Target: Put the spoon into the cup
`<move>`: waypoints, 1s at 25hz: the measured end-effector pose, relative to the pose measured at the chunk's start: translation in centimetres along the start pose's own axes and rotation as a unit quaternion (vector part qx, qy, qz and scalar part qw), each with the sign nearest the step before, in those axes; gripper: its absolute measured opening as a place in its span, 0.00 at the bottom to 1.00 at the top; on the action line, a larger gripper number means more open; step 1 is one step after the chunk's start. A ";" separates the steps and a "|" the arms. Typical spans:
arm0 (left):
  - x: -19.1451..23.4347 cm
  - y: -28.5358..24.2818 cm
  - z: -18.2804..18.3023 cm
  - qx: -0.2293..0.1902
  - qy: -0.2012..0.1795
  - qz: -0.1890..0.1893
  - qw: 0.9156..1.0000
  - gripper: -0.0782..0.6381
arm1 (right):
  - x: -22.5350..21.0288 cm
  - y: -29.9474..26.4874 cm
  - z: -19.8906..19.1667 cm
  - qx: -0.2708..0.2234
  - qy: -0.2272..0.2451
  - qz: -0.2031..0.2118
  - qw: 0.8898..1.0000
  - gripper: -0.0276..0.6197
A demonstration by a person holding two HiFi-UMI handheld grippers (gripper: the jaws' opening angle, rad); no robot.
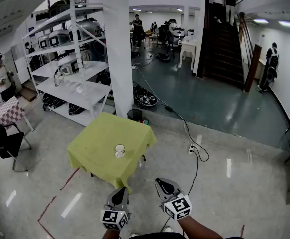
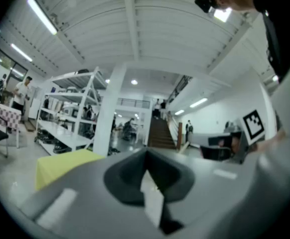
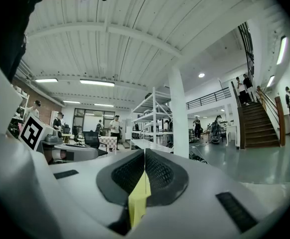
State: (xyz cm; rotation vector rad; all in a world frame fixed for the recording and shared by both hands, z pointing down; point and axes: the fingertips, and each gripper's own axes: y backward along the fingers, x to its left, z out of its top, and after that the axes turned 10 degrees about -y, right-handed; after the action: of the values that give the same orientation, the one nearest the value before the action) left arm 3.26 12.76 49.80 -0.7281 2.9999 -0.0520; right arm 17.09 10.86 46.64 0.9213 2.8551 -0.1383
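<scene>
A white cup (image 1: 119, 151) stands near the middle of a table under a yellow-green cloth (image 1: 92, 148), some way ahead of me. No spoon shows in any view. Both grippers are held low and close to my body, well short of the table. The left gripper (image 1: 120, 192) has its jaws pressed together and empty; in its own view the left gripper (image 2: 146, 157) points over the cloth's corner (image 2: 60, 164). My right gripper (image 1: 162, 183) is likewise shut on nothing, and in its own view the right gripper (image 3: 144, 154) points across the hall.
A white pillar (image 1: 119, 49) and metal shelving (image 1: 70, 68) stand behind the table. A black chair (image 1: 3, 141) is at the left, a cable and socket strip (image 1: 192, 147) lie on the floor at the right, and stairs (image 1: 227, 49) rise at the back. People stand far off.
</scene>
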 end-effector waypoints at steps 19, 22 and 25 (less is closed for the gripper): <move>6.4 3.3 -0.7 -0.006 -0.009 -0.017 1.000 0.12 | 5.1 -4.5 -1.4 -0.005 0.003 -0.024 1.000 0.06; 6.8 3.5 -1.5 -0.004 -0.008 -0.022 1.000 0.12 | 5.4 -4.4 -1.4 -0.013 0.001 -0.036 0.999 0.06; 7.1 3.5 -1.8 -0.004 0.001 -0.024 1.000 0.12 | 5.6 -4.5 -1.3 -0.013 -0.003 -0.044 0.999 0.06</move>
State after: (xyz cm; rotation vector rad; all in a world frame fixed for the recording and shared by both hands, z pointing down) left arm -4.76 12.69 51.14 -0.7999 2.9859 -0.0413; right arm 9.87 10.63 47.25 0.7895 2.8864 -0.1114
